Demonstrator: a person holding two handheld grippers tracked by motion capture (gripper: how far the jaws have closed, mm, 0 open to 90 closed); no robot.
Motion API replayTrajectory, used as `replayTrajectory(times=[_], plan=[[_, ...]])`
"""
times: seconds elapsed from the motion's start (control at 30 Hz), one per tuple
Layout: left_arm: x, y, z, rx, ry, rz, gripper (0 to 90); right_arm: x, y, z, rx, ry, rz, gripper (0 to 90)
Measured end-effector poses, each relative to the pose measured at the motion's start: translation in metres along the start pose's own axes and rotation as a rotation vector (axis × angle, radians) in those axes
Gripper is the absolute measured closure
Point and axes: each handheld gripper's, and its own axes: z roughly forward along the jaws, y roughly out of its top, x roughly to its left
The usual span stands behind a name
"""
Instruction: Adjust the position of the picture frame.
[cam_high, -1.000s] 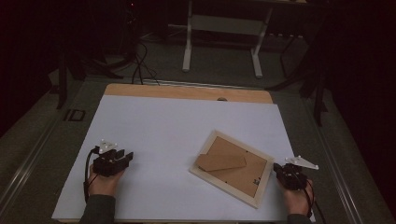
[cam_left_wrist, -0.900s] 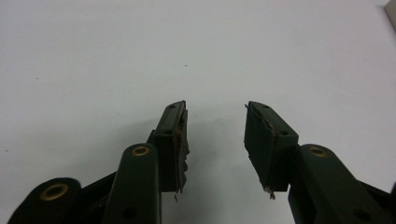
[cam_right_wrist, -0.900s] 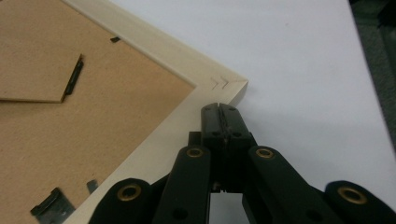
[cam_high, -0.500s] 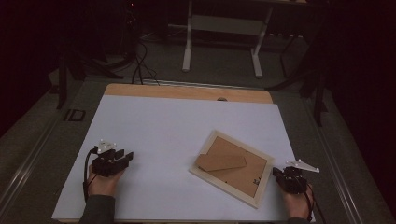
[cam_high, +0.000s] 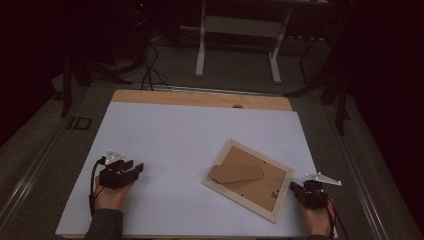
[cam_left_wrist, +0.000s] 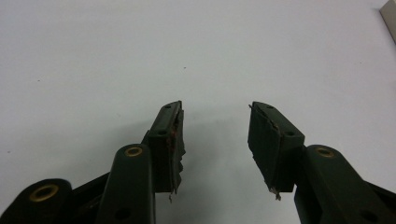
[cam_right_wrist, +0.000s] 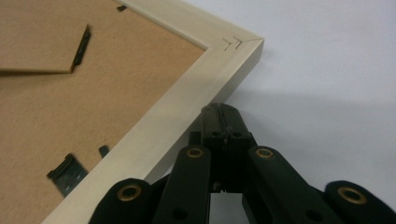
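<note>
- Resting at the lower right of the high view, the right gripper has its jaws pressed together on nothing, tips just beside the picture frame.
- At lower left, the left gripper has jaws that have just been opening, nothing between them.
- Face-down, the picture frame lies on the white desk, right of centre.

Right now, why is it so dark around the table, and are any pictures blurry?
High view: light falls on the white table, the room behind stays dark. Left gripper view: sharp, with soft shadows under the left tongs. Right gripper view: the picture frame is crisp, the right tongs slightly soft.
</note>
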Motion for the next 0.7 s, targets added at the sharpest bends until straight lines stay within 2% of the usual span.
replayTrajectory(times=[0.23, 0.27, 0.33, 0.7], plan=[[-0.0001, 0.0001, 0.0004, 0.004, 0.009, 0.006, 54.9, 0.0008, -0.0014, -0.0016, 0.006, 0.011, -0.001, 89.9], [-0.0019, 0.0001, 0.0005, 0.008, 0.027, 0.022, 54.5, 0.0009, -0.0024, -0.0027, 0.008, 0.021, 0.004, 89.9], [-0.0033, 0.0002, 0.0008, 0.012, 0.030, 0.035, 54.4, 0.0020, -0.0035, -0.0037, 0.011, 0.021, 0.001, 89.9], [-0.0049, 0.0001, 0.0014, 0.016, 0.034, 0.044, 54.0, 0.0058, -0.0089, -0.0094, 0.025, 0.049, -0.002, 89.9]])
